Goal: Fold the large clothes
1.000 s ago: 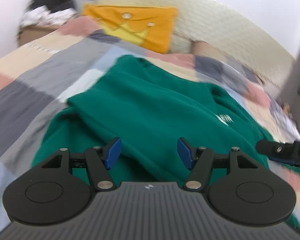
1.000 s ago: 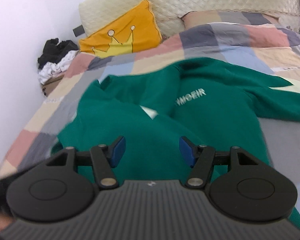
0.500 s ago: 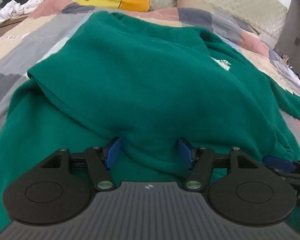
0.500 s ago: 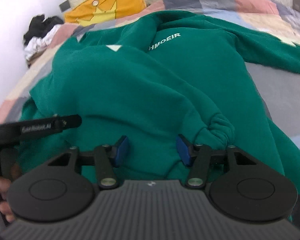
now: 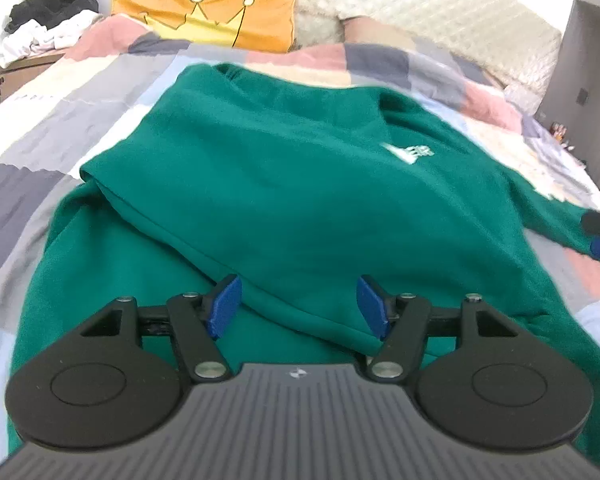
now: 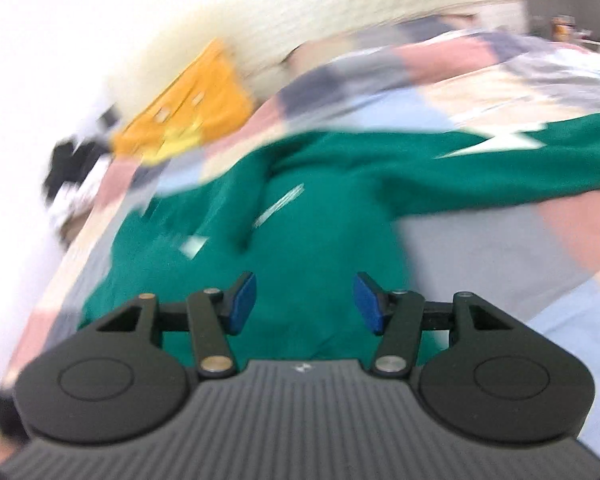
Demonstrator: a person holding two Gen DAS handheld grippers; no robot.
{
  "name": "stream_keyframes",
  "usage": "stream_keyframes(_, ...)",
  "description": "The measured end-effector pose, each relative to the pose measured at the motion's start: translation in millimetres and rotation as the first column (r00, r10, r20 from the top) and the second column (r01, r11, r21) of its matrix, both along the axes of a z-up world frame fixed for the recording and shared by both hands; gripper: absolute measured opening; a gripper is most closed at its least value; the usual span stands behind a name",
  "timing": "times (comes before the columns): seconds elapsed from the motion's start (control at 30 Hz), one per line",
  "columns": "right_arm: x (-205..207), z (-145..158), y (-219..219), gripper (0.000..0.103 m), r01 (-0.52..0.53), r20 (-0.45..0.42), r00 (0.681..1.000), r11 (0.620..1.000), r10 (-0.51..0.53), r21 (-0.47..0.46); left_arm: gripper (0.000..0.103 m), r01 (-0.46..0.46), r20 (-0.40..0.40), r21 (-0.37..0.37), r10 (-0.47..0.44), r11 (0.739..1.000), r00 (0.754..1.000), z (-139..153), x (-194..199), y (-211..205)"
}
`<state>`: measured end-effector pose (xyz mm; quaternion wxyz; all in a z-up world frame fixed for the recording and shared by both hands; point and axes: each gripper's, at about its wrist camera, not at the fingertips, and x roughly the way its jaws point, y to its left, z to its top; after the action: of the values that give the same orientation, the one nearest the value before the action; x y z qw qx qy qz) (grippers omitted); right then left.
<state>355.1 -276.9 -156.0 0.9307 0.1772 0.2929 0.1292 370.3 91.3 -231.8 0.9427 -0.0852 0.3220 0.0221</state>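
Green sweatshirt (image 5: 284, 184) sprawls rumpled on the patchwork quilt (image 5: 32, 152), sleeve flung toward three o'clock; left gripper (image 5: 298, 306) and right gripper (image 6: 304, 302) both gape, gripping nothing.

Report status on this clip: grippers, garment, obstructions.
Left gripper open, right gripper open, both empty. Green fleece sweatshirt partly folded on patchwork quilt. Nothing in the way.

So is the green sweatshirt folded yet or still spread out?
Partly folded: the green sweatshirt has one side lapped over its body, while a sleeve lies stretched across the quilt.
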Motion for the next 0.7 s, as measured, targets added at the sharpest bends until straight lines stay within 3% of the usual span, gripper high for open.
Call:
stream_keyframes(0.2, 23, 6, -78, 0.060, 0.159, 0.021, 0.987, 0.987, -0.158, -0.034, 0.070, 0.018, 0.038, 0.039, -0.019, 0.999, 0.999, 19, -26, -17)
stream_keyframes(0.33, 44, -21, -142, 0.063, 0.259, -0.052, 0.965, 0.964, -0.256, 0.056, 0.070, 0.016, 0.044, 0.065, -0.019, 0.998, 0.999, 25, -43, -30)
stream_keyframes(0.4, 55, -37, -168, 0.084, 0.296, -0.068, 0.954, 0.952, -0.291, 0.083, 0.071, 0.010, 0.042, 0.057, -0.012, 0.998, 0.999, 24, -49, -32)
stream_keyframes(0.43, 62, -45, -181, 0.086, 0.306, -0.068, 0.951, 0.948, -0.300, 0.093, 0.071, 0.006, 0.037, 0.062, -0.009, 0.998, 0.999, 23, -52, -34)
stream_keyframes(0.6, 100, -79, -221, 0.085, 0.343, -0.079, 0.938, 0.937, -0.338, 0.058, 0.072, 0.002, 0.010, 0.066, -0.003, 0.998, 1.000, 17, -50, -45)
stream_keyframes(0.7, 121, -103, -247, 0.085, 0.389, -0.125, 0.918, 0.916, -0.376, 0.103, 0.072, -0.003, -0.006, 0.062, 0.004, 0.998, 1.000, 11, -39, -51)
